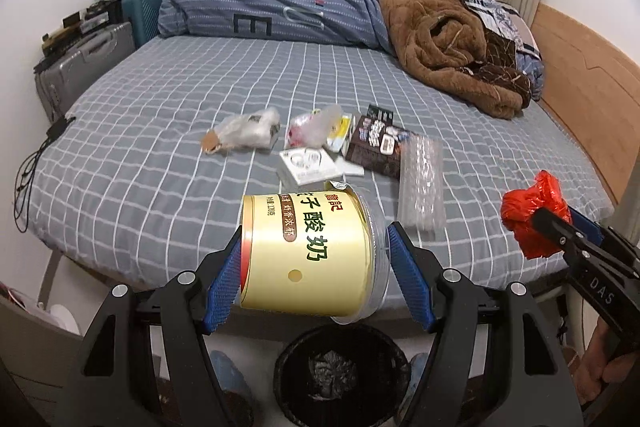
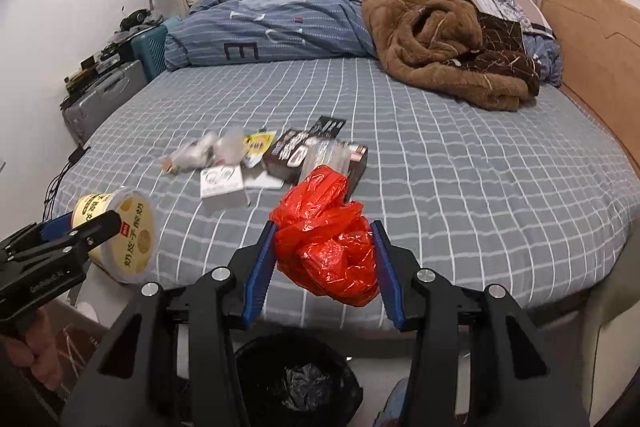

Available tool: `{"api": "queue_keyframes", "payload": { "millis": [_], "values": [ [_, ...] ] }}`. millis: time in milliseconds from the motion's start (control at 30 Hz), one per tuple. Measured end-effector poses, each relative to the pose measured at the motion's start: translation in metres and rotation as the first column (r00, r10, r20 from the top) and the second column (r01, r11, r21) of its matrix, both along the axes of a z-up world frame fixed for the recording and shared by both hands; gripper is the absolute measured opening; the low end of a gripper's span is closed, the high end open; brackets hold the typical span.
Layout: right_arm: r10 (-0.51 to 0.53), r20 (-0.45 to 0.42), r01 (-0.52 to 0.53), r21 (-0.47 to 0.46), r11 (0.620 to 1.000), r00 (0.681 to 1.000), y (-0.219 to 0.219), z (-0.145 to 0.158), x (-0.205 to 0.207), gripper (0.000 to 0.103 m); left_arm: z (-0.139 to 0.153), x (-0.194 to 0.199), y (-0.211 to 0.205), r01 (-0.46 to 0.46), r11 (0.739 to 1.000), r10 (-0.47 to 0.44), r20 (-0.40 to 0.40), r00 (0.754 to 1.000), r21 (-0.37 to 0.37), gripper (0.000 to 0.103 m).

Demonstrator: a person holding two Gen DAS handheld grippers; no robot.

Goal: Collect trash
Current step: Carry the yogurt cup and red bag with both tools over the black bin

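My left gripper [image 1: 316, 263] is shut on a yellow yogurt tub [image 1: 312, 255], held on its side above the black bin [image 1: 344, 375]. The tub also shows in the right wrist view [image 2: 120, 235]. My right gripper [image 2: 326, 263] is shut on a crumpled red plastic bag [image 2: 328, 247], held above the bin [image 2: 300, 383]. The red bag also shows at the right of the left wrist view [image 1: 532, 215]. More trash lies on the bed: clear plastic bags [image 1: 248, 133], a white box [image 1: 308, 165], a dark box [image 1: 376, 145] and a clear blister tray [image 1: 422, 183].
The grey checked bed [image 1: 200, 99] fills the middle, with a blue duvet [image 1: 272, 7] and a brown blanket [image 1: 448, 39] at the back. Suitcases [image 1: 84, 63] stand at the left wall. A wooden headboard [image 1: 580, 75] runs along the right. A cable [image 1: 32, 167] hangs off the bed's left edge.
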State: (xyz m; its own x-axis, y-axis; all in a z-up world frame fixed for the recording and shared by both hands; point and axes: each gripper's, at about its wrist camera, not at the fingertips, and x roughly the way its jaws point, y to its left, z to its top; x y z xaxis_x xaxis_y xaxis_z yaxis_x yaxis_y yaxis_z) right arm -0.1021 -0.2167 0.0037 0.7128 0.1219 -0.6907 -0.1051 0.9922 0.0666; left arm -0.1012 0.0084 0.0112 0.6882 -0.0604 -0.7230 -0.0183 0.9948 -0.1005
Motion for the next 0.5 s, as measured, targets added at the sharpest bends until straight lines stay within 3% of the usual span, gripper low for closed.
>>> {"api": "queue_keyframes", "payload": {
  "millis": [500],
  "values": [
    [-0.002, -0.092, 0.002, -0.005, 1.0, 0.996, 0.008, -0.046, -0.042, 0.044, -0.051, -0.042, -0.001, 0.002, 1.0, -0.002, -0.105, 0.994, -0.005, 0.067]
  ]
}}
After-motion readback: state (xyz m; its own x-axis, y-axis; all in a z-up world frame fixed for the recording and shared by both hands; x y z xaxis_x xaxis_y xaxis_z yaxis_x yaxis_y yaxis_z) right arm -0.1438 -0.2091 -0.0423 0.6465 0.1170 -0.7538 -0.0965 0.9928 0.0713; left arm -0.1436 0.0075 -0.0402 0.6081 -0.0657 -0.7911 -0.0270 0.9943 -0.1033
